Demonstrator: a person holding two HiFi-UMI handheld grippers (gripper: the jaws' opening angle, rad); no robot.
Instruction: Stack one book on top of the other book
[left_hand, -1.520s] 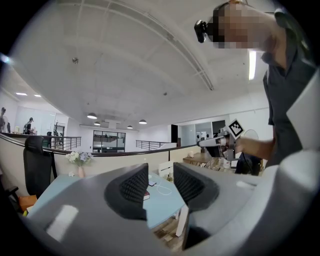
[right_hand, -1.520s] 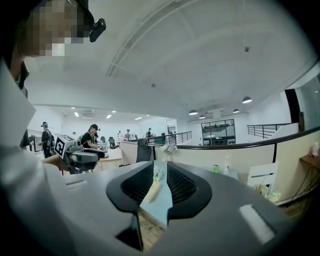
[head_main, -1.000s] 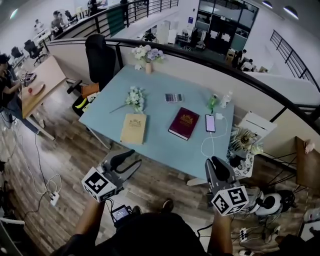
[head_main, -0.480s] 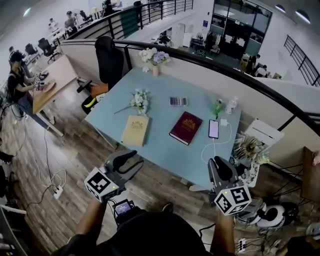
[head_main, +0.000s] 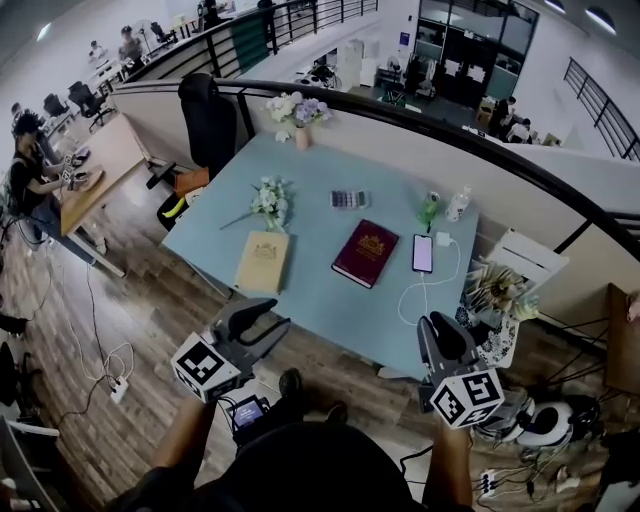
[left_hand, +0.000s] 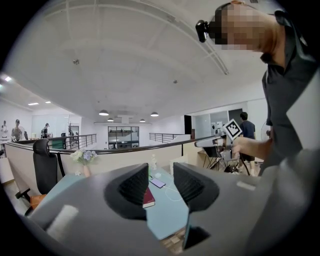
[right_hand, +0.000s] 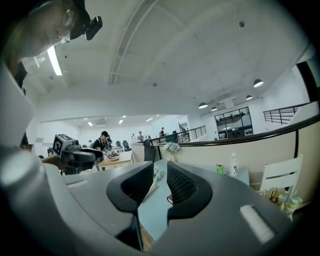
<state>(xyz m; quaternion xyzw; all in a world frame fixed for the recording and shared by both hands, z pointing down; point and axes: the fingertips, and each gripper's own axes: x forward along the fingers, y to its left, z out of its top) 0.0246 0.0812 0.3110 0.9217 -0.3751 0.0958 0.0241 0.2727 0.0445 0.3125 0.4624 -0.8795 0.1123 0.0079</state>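
A tan book (head_main: 263, 262) lies flat on the near left of the pale blue table (head_main: 330, 300). Apart from it, to the right, lies a maroon book (head_main: 366, 252), also seen past the jaws as the maroon book (left_hand: 148, 197) in the left gripper view. My left gripper (head_main: 265, 315) hovers over the wooden floor just short of the table's near edge, open and empty. My right gripper (head_main: 434, 325) hangs off the table's near right corner, its jaws a narrow gap apart with nothing between them. Neither gripper touches a book.
On the table lie a phone (head_main: 422, 253) on a white cable, a calculator (head_main: 348, 199), a flower sprig (head_main: 268, 198), a vase of flowers (head_main: 297, 110), a green can (head_main: 430, 210) and a bottle (head_main: 458, 203). A black chair (head_main: 205, 120) stands at the far left corner.
Both grippers have drifted a little forward toward the table's near edge. The books lie where they were, and both jaws keep the same gap.
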